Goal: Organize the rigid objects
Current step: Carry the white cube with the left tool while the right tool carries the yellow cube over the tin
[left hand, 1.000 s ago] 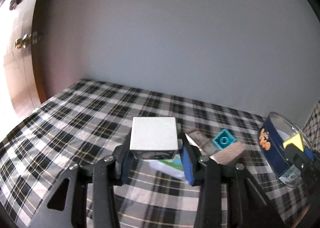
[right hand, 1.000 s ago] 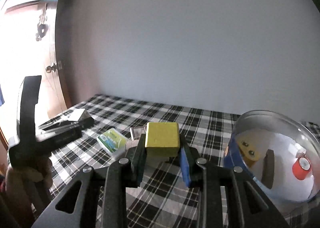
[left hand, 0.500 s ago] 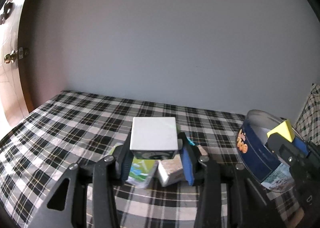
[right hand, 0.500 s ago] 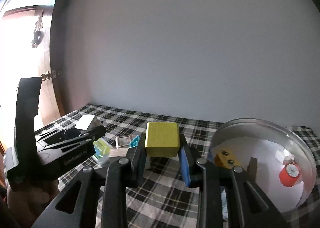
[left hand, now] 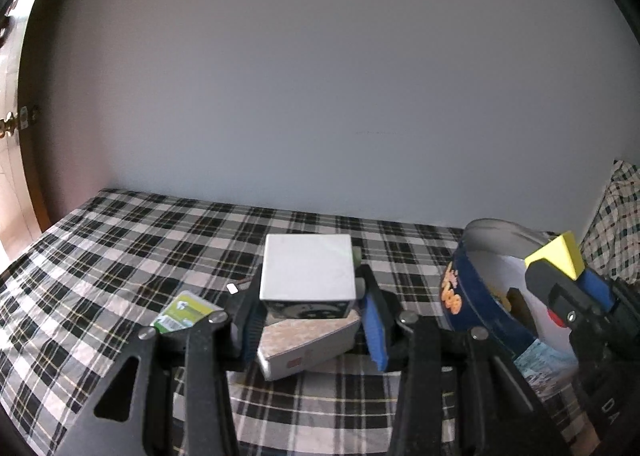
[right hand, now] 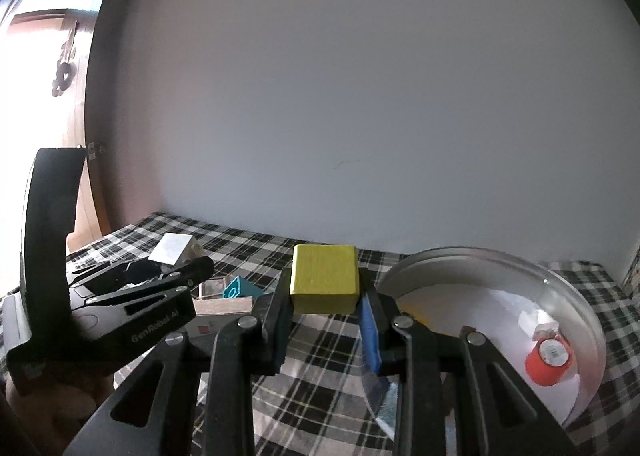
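My left gripper [left hand: 310, 298] is shut on a white cube [left hand: 307, 266] with a dark patterned front face, held above the checked cloth. Under it lies a pale wooden block [left hand: 308, 340]. My right gripper [right hand: 325, 298] is shut on a yellow cube [right hand: 324, 280], just left of a round tin [right hand: 460, 256]. In the left wrist view the tin [left hand: 472, 296] has a blue wall, and the right gripper [left hand: 560, 276] holds the yellow cube [left hand: 558, 256] over its rim. The right wrist view shows the left gripper [right hand: 176, 272] with the white cube [right hand: 172, 250] at the left.
An orange roll [right hand: 548, 362] lies inside the tin on white lining. A teal brick [right hand: 236, 290] rests on a wooden block [right hand: 224, 306] on the cloth. A green and white packet [left hand: 186, 312] lies left of the left gripper. A grey wall stands close behind; a wooden door [left hand: 16, 128] is at far left.
The left gripper carried the white cube to the right, closer to the tin; the packet and block slid left beneath it. The right gripper moved the yellow cube nearer the tin's rim.
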`<state>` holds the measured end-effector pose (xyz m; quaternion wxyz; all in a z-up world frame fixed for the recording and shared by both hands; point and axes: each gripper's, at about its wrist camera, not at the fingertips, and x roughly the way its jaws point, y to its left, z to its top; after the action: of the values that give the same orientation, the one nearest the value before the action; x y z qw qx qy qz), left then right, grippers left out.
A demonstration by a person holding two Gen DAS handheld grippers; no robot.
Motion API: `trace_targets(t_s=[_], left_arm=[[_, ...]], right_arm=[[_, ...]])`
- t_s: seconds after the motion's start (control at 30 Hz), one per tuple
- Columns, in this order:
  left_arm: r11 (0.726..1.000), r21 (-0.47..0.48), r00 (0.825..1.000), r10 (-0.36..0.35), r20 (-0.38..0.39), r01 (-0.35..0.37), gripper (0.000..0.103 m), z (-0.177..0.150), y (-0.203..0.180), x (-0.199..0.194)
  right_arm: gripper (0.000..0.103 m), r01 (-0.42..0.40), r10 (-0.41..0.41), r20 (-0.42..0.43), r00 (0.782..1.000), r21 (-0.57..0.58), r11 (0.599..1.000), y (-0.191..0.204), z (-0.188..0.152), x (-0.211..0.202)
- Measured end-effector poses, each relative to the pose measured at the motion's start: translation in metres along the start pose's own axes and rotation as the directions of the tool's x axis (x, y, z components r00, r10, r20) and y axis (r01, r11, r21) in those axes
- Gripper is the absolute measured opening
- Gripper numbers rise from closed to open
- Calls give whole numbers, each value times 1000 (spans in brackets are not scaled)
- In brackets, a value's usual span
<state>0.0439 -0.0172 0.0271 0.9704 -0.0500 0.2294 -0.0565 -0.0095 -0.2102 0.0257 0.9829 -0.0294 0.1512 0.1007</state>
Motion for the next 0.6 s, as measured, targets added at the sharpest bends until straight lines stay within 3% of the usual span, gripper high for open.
trace_targets(t_s=[0.6], left_arm=[[998,33,998,-58,12,58,42,4,-49,9]], right_arm=[[33,66,-67,18,998,41,997,-35,2,-5]])
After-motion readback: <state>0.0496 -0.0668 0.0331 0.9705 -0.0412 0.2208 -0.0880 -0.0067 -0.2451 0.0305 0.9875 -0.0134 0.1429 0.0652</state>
